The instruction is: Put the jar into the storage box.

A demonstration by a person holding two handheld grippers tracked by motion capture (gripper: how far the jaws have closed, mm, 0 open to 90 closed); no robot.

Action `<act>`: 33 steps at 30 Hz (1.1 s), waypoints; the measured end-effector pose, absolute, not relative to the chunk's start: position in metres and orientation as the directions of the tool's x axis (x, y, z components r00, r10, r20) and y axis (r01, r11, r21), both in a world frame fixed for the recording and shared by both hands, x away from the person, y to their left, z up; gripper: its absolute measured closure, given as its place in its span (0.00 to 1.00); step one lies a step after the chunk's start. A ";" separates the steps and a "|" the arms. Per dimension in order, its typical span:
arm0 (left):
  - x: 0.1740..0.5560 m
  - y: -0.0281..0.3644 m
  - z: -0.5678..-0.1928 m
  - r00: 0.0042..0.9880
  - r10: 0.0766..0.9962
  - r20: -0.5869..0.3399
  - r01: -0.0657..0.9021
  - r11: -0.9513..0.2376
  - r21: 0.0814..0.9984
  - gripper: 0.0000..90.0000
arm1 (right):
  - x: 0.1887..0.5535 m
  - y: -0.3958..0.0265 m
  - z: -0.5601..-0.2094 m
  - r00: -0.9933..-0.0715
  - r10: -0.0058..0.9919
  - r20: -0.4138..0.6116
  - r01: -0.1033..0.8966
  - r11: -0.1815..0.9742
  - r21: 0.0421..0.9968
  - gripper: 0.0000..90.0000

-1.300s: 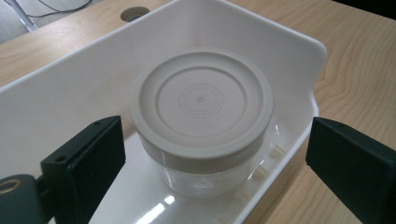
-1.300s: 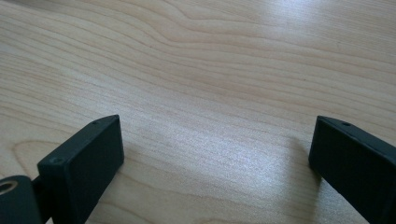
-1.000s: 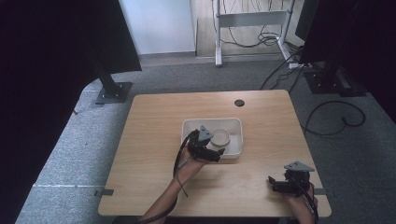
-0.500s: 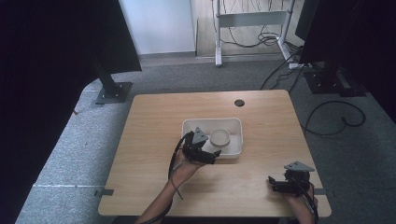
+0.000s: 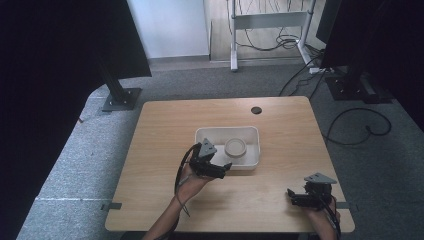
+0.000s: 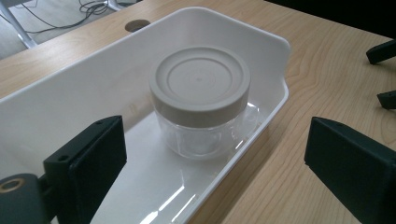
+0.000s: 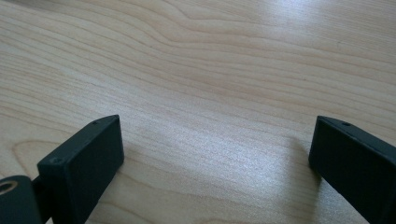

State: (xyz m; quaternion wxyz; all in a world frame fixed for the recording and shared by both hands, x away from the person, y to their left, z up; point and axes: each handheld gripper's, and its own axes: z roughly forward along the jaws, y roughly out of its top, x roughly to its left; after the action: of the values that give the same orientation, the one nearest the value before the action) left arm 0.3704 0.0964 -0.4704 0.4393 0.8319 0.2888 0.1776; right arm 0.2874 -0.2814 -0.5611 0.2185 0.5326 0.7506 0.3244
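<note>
A clear jar with a beige screw lid (image 5: 235, 147) stands upright in a white tray (image 5: 205, 135) at the middle of the table. My left gripper (image 5: 224, 169) hovers at the tray's near wall, open, holding nothing. In the left gripper view the jar (image 6: 200, 93) sits a short way ahead of the jaws, one jaw over the tray's (image 6: 261, 46) floor and the other over the wood outside it. My right gripper (image 5: 291, 197) rests near the table's front right corner, open. Between its jaws in the right gripper view (image 7: 215, 140) lies bare wood.
The wooden table (image 5: 165, 125) has a round cable hole (image 5: 256, 110) at the back. Black stands (image 5: 120, 95) and loose cables (image 5: 350, 125) lie on the grey carpet around it. The right gripper's jaw tips (image 6: 383, 51) show far off in the left gripper view.
My left gripper has drawn back from the jar toward the near edge of the table. The jar stays in the tray. The right gripper has not moved.
</note>
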 end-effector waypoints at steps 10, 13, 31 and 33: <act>0.365 0.112 -0.474 0.764 0.644 0.037 0.326 -0.436 0.839 0.06 | 0.287 -0.281 -0.561 -0.337 0.941 0.017 0.658 0.222 0.720 0.03; 0.362 0.117 -0.474 0.763 0.645 0.040 0.324 -0.436 0.840 0.06 | 0.287 -0.281 -0.561 -0.337 0.941 0.017 0.658 0.222 0.720 0.03; 0.348 0.140 -0.482 0.755 0.655 0.032 0.320 -0.411 0.854 0.06 | 0.287 -0.281 -0.561 -0.337 0.941 0.017 0.658 0.222 0.720 0.03; 0.346 0.143 -0.485 0.753 0.657 0.027 0.323 -0.404 0.856 0.07 | 0.287 -0.281 -0.561 -0.337 0.941 0.017 0.658 0.222 0.720 0.03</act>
State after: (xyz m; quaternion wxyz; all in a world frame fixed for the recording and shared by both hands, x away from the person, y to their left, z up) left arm 0.3463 0.1426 -0.4853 0.4561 0.8176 0.2997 0.1834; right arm 0.2875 -0.2814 -0.5611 0.2187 0.5325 0.7506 0.3244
